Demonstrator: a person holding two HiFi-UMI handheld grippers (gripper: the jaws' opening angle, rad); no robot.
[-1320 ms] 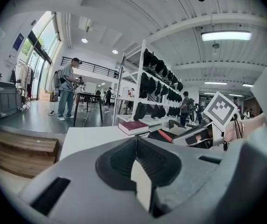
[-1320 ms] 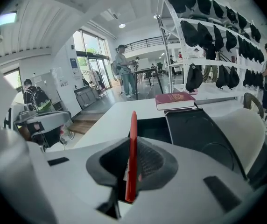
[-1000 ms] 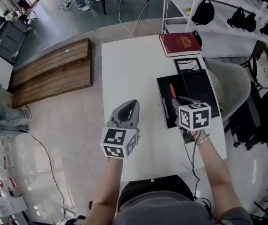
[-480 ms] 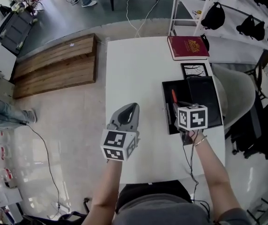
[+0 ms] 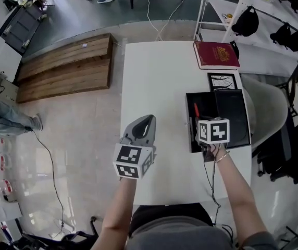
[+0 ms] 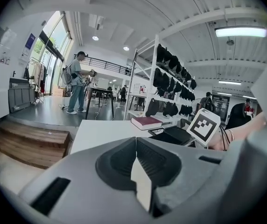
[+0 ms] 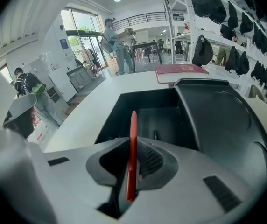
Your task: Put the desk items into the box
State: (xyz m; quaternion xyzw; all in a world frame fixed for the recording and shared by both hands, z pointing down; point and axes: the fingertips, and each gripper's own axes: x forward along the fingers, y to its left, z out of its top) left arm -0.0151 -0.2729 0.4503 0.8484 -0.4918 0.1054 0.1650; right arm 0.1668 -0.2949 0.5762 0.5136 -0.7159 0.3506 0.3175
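Since a second ago, our right gripper (image 5: 200,120) is sitting lower over the open black rectangular box (image 5: 188,134), while our left gripper (image 5: 147,122) is hardly shifting.

From the head view, the box is lying along the right edge of the white table (image 5: 154,77), with its black lid (image 5: 233,117) resting across its right part. The slim red plastic pen (image 5: 195,110) is pointing over the box's left part. A dark red hardcover book (image 5: 216,54) is lying at the far right corner, and a black-framed card (image 5: 224,81) is lying between the book and the box.

In the left gripper view, the left gripper (image 6: 135,146) is hovering above the table's near left part, jaws together on nothing.

In the right gripper view, the right gripper (image 7: 132,158) is pinching the pen (image 7: 132,134) in a narrow grip, tip forward above the box floor. We are judging that the pen should be kept going down until it is lying almost flat inside. It should be staying clear of the left wall and the lid, and only then should we be easing the jaws apart, so it is not bouncing out.
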